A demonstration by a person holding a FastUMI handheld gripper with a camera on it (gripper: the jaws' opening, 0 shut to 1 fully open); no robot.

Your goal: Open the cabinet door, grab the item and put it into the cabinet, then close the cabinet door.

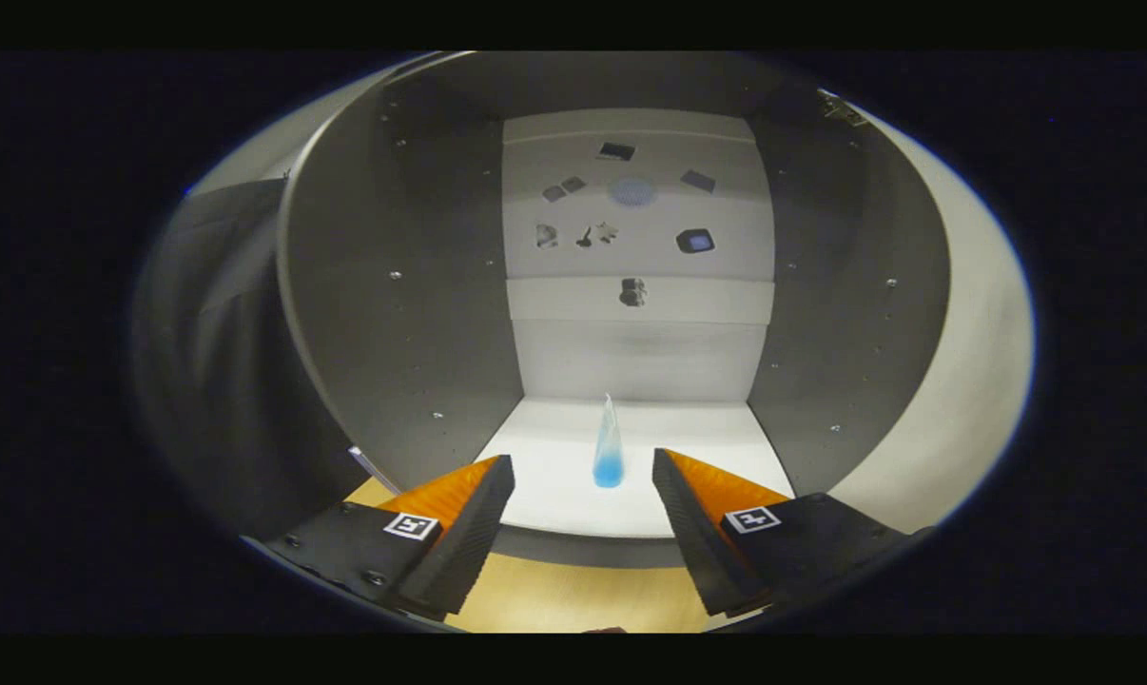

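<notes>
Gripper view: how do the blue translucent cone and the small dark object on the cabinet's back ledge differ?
The blue translucent cone stands upright on the white cabinet floor, ahead of the open gripper. The small dark object sits higher, on the back ledge, squat and opaque; what it is cannot be told. Both are inside the cabinet.

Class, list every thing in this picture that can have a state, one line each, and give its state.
cabinet: open, inside visible.
conical tube: upright on the cabinet floor, blue liquid in its lower part, ahead of the fingers, untouched.
gripper: open, fingers spread either side of the tube, holding nothing.
cabinet door: swung open to the right.
</notes>
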